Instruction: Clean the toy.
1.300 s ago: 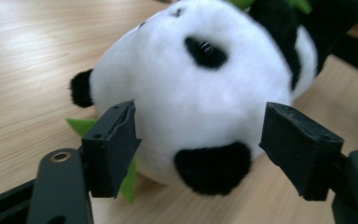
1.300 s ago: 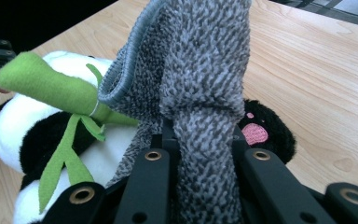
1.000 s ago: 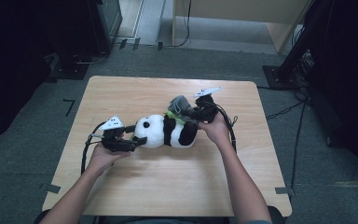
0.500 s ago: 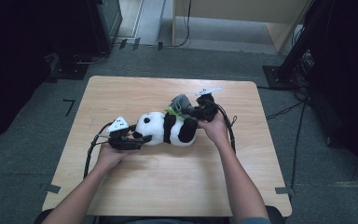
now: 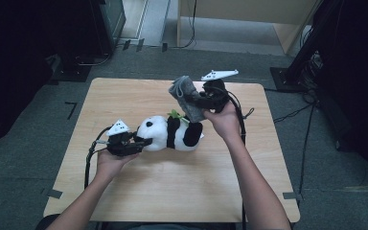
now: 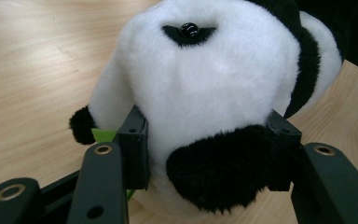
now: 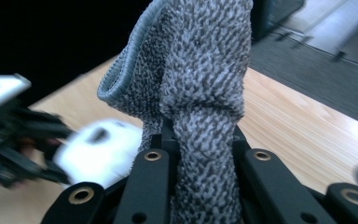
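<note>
A black-and-white plush panda (image 5: 172, 134) lies on its side in the middle of the wooden table (image 5: 172, 191), a green leaf (image 5: 174, 114) at its neck. My left gripper (image 5: 141, 142) is at its head. In the left gripper view the jaws have just been closing, and both pads (image 6: 135, 140) now press into the panda's head (image 6: 205, 84). My right gripper (image 5: 196, 103) is raised above the panda's body, shut on a grey terry cloth (image 5: 184, 93). The cloth (image 7: 200, 70) stands up bunched between the jaws of my right gripper (image 7: 198, 140).
Black cables trail from both grippers across the table. A black stand (image 5: 297, 72) is on the floor off the table's far right corner, and dark equipment (image 5: 110, 19) stands at the far left. Bare table lies in front of the panda.
My right gripper has risen and lifted the grey cloth off the panda. The left gripper's jaws have closed in on the panda's head. The panda has stayed in place.
</note>
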Demonstrator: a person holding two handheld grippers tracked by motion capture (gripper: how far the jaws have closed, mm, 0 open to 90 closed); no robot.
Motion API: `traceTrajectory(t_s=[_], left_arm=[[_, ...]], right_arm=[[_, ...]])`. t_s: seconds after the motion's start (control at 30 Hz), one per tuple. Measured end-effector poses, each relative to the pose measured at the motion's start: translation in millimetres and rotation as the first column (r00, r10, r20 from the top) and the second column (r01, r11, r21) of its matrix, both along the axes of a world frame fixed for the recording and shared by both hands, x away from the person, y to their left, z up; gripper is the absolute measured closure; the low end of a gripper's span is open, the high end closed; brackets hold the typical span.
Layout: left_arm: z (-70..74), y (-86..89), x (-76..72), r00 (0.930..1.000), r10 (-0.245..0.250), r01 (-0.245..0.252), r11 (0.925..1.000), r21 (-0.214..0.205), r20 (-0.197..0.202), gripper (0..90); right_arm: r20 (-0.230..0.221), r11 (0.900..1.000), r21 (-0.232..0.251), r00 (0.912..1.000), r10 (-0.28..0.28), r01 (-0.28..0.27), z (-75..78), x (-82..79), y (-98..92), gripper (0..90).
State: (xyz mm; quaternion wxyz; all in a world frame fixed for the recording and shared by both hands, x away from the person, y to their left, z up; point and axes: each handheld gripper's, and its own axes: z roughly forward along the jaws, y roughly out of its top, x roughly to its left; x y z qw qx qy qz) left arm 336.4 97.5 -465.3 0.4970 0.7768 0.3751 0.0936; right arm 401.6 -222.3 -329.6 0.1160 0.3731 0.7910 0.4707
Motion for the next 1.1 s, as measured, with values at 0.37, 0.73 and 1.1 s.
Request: traceTrajectory(t_s=[0.37,0.73,1.1], left_arm=[[-7.9,1.5,-3.2,0.9989,0.033,-0.034,0.9993,-0.018,-0.032,45.5],[-8.7,0.9,-4.6,0.9988,0.04,-0.04,0.9992,0.006,-0.028,45.2],[-10.5,0.0,-3.2,0.9984,0.035,-0.034,0.9992,0.021,-0.044,46.4]], right_arm=[[-0.097,0.99,0.025,0.9853,0.14,-0.139,-24.4,-14.6,90.9,78.1],[-0.219,0.9815,-0.029,0.9593,0.178,-0.189,-66.5,-10.3,149.6,77.8],[-0.204,0.982,-0.116,0.9712,0.123,-0.149,-72.7,-2.0,129.0,77.9]])
